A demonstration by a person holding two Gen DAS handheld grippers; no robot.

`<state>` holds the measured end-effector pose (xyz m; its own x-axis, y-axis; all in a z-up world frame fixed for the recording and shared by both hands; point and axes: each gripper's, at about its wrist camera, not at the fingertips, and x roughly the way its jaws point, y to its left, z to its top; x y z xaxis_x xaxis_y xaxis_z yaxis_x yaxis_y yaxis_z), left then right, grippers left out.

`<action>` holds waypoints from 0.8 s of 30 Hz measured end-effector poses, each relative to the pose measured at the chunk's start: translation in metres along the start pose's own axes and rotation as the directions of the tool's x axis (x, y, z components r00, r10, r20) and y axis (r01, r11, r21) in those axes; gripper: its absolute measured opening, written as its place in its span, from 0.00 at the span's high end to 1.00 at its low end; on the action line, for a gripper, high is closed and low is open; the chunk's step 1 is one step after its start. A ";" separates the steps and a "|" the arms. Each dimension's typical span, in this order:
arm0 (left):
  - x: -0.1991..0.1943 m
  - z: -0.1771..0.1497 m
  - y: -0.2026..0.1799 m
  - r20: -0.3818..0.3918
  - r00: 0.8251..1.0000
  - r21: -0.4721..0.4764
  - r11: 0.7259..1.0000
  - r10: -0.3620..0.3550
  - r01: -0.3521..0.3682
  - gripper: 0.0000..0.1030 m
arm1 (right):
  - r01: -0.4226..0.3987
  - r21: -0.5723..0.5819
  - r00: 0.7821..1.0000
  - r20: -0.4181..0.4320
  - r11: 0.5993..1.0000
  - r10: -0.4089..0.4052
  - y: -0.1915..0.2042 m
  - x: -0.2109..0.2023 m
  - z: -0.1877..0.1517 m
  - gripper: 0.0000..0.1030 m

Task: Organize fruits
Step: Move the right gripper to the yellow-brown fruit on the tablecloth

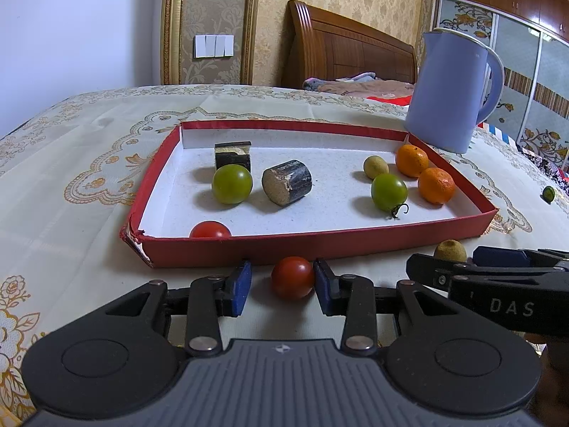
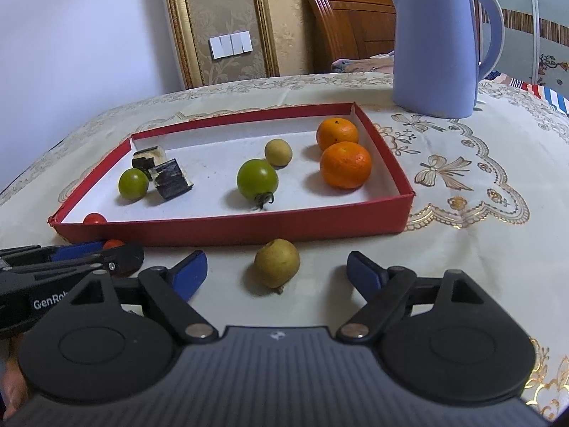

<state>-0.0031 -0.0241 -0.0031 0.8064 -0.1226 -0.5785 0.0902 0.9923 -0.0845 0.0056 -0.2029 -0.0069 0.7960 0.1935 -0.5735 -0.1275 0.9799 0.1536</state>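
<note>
Stock on the table, as I read it from both wrist cameras:

1. Red tray (image 1: pixel 320 245), shallow, white floor, set mid-cloth. It looks like the collecting place.
2. Sorted inside, right end: two oranges (image 2: pixel 345 165) against the right wall, touching each other. A green tomato (image 2: pixel 257 179) and a pale yellow fruit (image 2: pixel 278 152) sit just left of them.
3. Inside, left end: a second green tomato (image 1: pixel 232 184) beside two dark blocks (image 1: pixel 287 182), which I take for non-fruit clutter. A red tomato (image 1: pixel 209 229) sits against the near wall by the near left corner.
4. Outside the tray, just before its near wall: a loose red tomato (image 1: pixel 293 277). My left gripper (image 1: pixel 282 281) brackets it, fingers narrow. One pad seems to touch it and the other shows a gap, so I count it as not yet gripped.
5. Also outside, farther right along the near wall: a yellow-brown fruit (image 2: pixel 276 262). My right gripper (image 2: pixel 277 270) straddles it with fingers wide, clear of it on both sides, lined up for a pinch.
6. A small green fruit (image 1: pixel 548 194) lies on the cloth beyond the tray's right wall, unattended.
7. Blue kettle (image 2: pixel 437 42), past the far right corner, out of my working path.

Judgement: the loose pieces by the near wall go in next.
</note>
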 end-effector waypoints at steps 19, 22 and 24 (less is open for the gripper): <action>0.000 0.000 0.000 0.000 1.000 -0.004 1.000 -0.002 0.002 0.64 | 0.001 0.008 1.000 0.006 1.000 -0.001 -0.002 0.000 -0.001 0.20; -0.001 0.000 0.000 0.001 1.000 -0.007 1.000 -0.002 0.002 0.64 | 0.014 -0.001 1.000 0.004 1.000 -0.014 0.001 0.000 -0.001 0.23; -0.001 0.000 0.000 0.001 1.000 -0.008 1.000 -0.003 0.003 0.64 | 0.022 -0.005 1.000 0.005 1.000 -0.022 0.001 0.000 -0.001 0.26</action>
<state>-0.0036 -0.0243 -0.0026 0.8067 -0.1255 -0.5775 0.0880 0.9918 -0.0927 0.0050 -0.2019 -0.0072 0.8013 0.1718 -0.5731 -0.1130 0.9841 0.1370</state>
